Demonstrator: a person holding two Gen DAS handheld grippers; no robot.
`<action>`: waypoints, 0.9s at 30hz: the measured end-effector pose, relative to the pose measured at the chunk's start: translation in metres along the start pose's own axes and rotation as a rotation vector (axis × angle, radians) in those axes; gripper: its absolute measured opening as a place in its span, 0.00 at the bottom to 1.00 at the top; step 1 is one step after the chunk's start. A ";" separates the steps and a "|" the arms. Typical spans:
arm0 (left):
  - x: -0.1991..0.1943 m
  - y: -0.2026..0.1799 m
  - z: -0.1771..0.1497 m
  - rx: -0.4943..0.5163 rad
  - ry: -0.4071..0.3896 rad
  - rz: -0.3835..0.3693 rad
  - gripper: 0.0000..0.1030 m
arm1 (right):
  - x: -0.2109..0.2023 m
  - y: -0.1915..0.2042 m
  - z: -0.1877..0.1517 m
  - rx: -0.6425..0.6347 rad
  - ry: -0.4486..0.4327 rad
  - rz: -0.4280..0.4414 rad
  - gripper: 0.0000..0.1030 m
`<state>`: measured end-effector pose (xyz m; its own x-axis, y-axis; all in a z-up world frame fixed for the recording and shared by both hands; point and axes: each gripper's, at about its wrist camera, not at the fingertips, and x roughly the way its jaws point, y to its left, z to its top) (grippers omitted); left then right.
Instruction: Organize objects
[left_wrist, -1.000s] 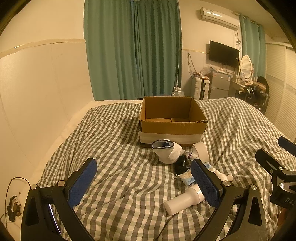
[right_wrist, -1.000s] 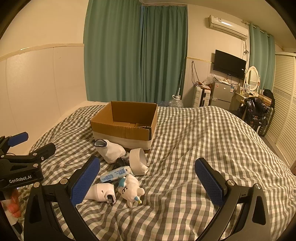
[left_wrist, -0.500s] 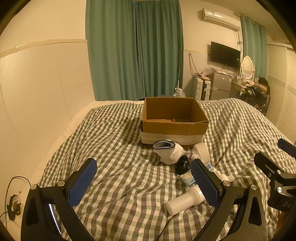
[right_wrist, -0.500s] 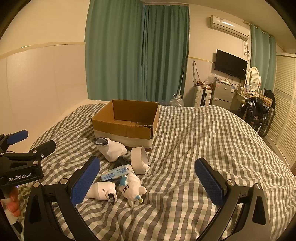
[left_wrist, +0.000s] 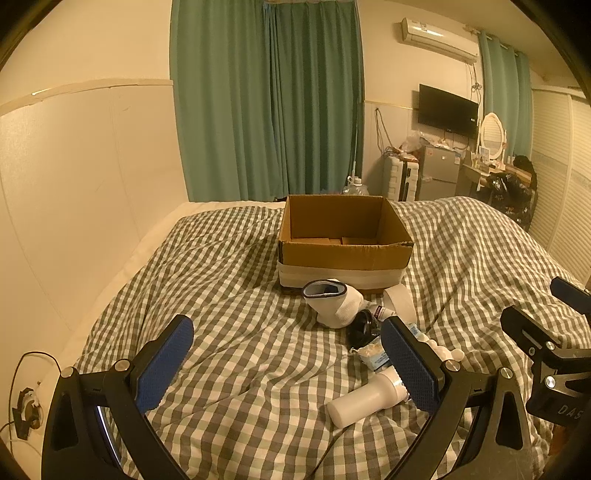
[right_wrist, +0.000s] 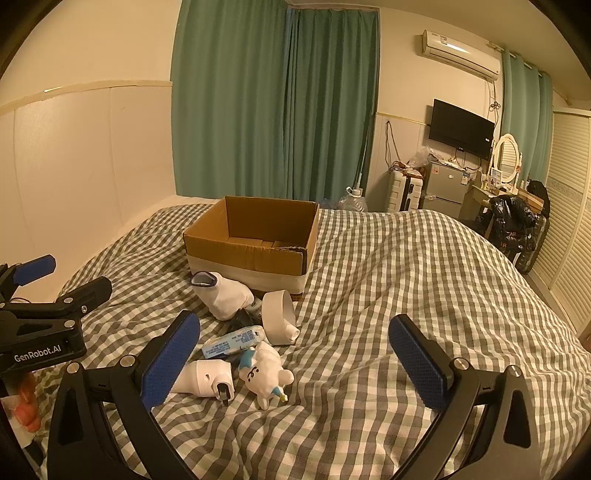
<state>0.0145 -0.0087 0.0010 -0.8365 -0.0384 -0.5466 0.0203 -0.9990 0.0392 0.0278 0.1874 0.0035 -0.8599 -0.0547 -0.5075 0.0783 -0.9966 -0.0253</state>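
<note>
Both tongs spread, gripping nothing: left tongs (left_wrist: 286, 363) and right tongs (right_wrist: 295, 356) low in frame above the checkered bed (right_wrist: 406, 295), cardboard box (right_wrist: 255, 240) mid-frame behind the sock (right_wrist: 225, 297) and plush toy (right_wrist: 264, 373).

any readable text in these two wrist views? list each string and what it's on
"GenRobot.AI": white print on the body of the left gripper, seen in the right wrist view.
"DAS", cut off by the picture edge: on the body of the right gripper, seen in the left wrist view.
Print on the blue-and-white packet: too small to read.
Label on the small tube: blurred, unreadable.
</note>
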 end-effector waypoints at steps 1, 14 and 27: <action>0.000 0.000 0.000 -0.001 -0.001 -0.001 1.00 | 0.000 0.001 0.000 -0.002 -0.001 0.000 1.00; -0.003 -0.001 0.001 -0.003 -0.007 -0.030 1.00 | -0.004 0.003 0.000 -0.018 -0.005 -0.008 1.00; 0.037 -0.026 -0.026 0.057 0.163 -0.065 1.00 | 0.017 -0.010 -0.012 -0.017 0.070 -0.067 1.00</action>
<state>-0.0027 0.0148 -0.0421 -0.7351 0.0183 -0.6777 -0.0657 -0.9969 0.0442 0.0185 0.1967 -0.0156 -0.8261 0.0172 -0.5632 0.0306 -0.9967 -0.0753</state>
